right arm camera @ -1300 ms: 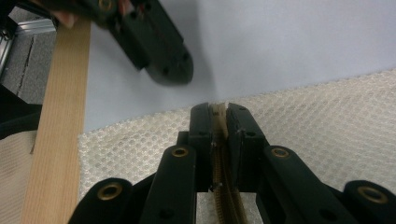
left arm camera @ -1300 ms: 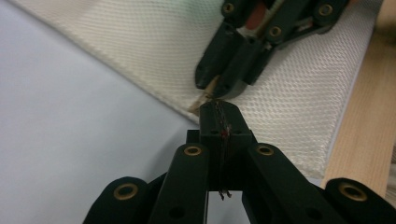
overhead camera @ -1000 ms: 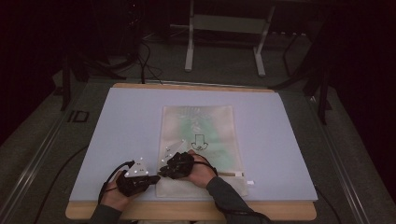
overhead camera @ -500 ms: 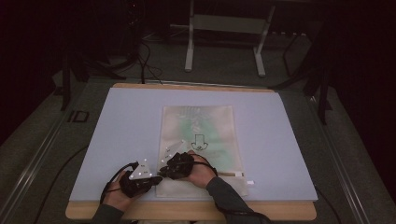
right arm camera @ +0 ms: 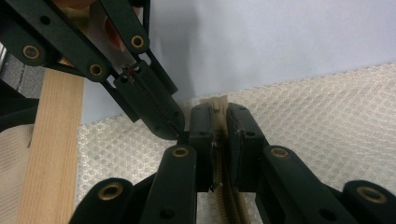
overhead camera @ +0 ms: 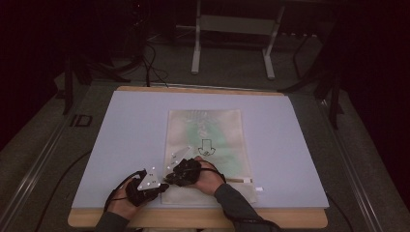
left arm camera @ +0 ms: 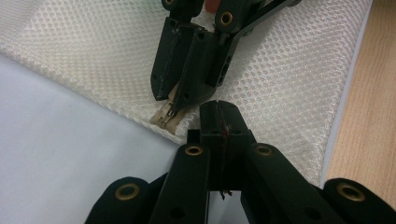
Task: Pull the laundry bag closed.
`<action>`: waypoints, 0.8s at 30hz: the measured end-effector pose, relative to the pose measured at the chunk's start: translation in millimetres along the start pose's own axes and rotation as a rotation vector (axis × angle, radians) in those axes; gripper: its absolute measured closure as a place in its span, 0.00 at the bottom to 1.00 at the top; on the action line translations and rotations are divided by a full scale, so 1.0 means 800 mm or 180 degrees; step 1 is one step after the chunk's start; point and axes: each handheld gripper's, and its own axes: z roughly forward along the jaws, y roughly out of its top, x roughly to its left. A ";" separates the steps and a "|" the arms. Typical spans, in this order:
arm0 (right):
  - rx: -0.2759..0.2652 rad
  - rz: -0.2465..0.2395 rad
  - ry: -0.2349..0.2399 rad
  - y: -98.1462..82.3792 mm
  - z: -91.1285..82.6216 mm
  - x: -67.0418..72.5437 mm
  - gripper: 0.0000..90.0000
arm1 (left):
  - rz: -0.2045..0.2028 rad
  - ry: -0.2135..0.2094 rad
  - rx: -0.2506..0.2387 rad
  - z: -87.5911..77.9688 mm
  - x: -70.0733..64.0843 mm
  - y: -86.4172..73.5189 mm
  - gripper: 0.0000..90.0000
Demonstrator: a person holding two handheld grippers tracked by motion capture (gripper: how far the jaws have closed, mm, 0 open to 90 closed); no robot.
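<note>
A whitish mesh bag [overhead camera: 212, 135] with a black arrow mark lies flat on a pale blue mat [overhead camera: 125, 135]. Both grippers meet at its near left corner. My right gripper [overhead camera: 170, 180] is shut on the end of the beige zipper [right arm camera: 218, 105], which runs back between its jaws. In the left gripper view that zipper [left arm camera: 166, 119] end sticks out under the right gripper's fingers [left arm camera: 187, 74]. My left gripper [left arm camera: 219, 119] is shut on the bag's mesh [left arm camera: 280, 79] edge right beside it. The left gripper [right arm camera: 161, 119] nearly touches the right gripper [right arm camera: 218, 122].
The table's wooden front edge [overhead camera: 193, 217] runs just behind the hands and beside the bag corner [left arm camera: 369, 116]. A small white tab [overhead camera: 259, 188] lies at the bag's near right. A metal stand [overhead camera: 232, 24] and cables [overhead camera: 150, 63] are on the floor beyond the table.
The left gripper has edged slightly right, closer to the right gripper. The bag and the right gripper stay where they were.
</note>
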 end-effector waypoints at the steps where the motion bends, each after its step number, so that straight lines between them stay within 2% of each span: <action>1: 0.0000 0.0000 0.0000 0.000 0.000 0.000 0.91 | 0.0000 0.0000 0.0000 0.000 0.000 0.000 0.99; 8: 0.0030 -0.0064 -0.0029 -0.003 -0.001 0.002 0.91 | -0.0075 -0.0031 0.0040 0.000 0.002 0.001 1.00; 15: 0.0116 -0.0144 -0.0069 -0.003 -0.004 0.004 0.91 | -0.0079 -0.0006 0.0062 0.001 0.000 0.002 1.00; 16: 0.0145 -0.0194 -0.0074 -0.003 -0.006 0.004 0.91 | -0.0083 -0.0003 0.0068 0.001 0.000 0.002 1.00; 24: 0.0175 -0.0212 -0.0081 -0.008 -0.011 0.004 0.91 | -0.0093 -0.0019 0.0068 0.000 0.001 0.002 1.00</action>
